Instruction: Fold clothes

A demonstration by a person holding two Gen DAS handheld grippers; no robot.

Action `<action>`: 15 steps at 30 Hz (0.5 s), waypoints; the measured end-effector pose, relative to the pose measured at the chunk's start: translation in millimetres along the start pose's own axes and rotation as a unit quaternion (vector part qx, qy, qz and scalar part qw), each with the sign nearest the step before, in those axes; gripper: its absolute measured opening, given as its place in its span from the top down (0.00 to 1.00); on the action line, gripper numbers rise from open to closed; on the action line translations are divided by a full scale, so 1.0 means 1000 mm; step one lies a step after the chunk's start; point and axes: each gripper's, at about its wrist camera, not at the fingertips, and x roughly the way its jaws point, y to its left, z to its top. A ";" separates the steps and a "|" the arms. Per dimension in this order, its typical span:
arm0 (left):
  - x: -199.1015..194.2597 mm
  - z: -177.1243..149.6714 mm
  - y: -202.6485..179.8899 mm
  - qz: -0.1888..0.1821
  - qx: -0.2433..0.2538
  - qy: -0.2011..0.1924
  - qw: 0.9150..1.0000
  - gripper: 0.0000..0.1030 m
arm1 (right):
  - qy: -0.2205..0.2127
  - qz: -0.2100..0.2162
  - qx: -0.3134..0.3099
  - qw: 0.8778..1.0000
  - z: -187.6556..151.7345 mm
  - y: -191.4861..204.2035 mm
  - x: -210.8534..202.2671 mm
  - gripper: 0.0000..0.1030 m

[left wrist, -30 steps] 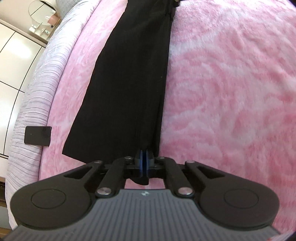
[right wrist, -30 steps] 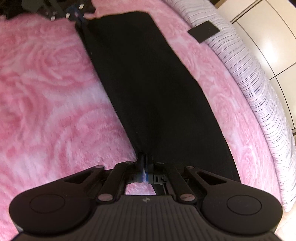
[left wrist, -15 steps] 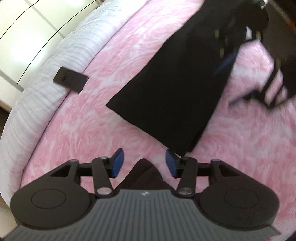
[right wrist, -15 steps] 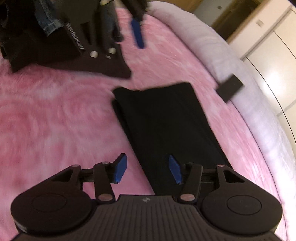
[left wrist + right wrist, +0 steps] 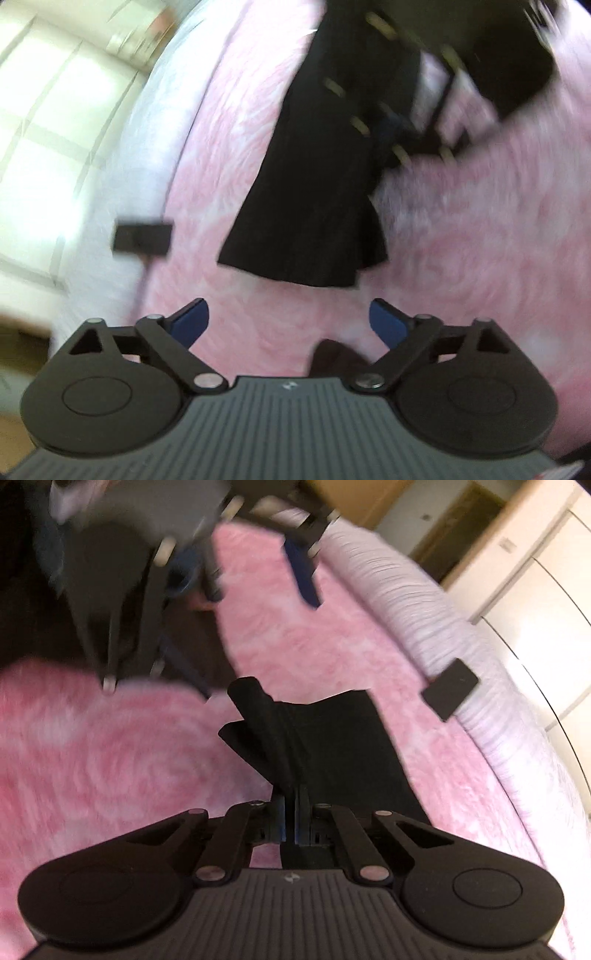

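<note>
A long black garment (image 5: 314,206) lies folded lengthwise on the pink fluffy blanket (image 5: 480,240). My right gripper (image 5: 291,812) is shut on a fold of the black garment (image 5: 332,749), and the cloth rises from the blanket into its pads. My left gripper (image 5: 290,323) hangs over bare blanket just short of the garment's near end. Its jaws are opening wide and nothing is between them. In the right wrist view the left gripper (image 5: 243,574) is a blur beyond the garment's far end. The right gripper (image 5: 391,125) shows blurred over the far part of the cloth.
A small black rectangular object (image 5: 448,686) lies on the pale ribbed bed edge (image 5: 406,602). A heap of dark clothes (image 5: 37,609) sits at the blanket's far left. A dark brown cloth tip (image 5: 332,358) shows under the left gripper. White cabinet doors (image 5: 546,590) stand beyond the bed.
Both grippers let go of the garment's ends. The left one lifted back and opened wide. The right one swept along the garment, opened, then closed on a fold nearer the middle.
</note>
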 end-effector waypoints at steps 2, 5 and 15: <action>0.009 0.001 -0.006 0.012 0.045 -0.017 0.999 0.08 | -0.004 -0.003 0.022 1.000 0.003 -0.010 -0.010 1.00; 0.023 0.006 -0.004 0.030 0.068 -0.049 0.996 0.07 | -0.012 -0.006 0.037 0.999 0.007 -0.022 -0.022 1.00; 0.051 0.042 0.047 0.007 0.092 -0.104 0.990 0.95 | -0.029 -0.030 0.137 0.990 -0.006 -0.051 -0.061 1.00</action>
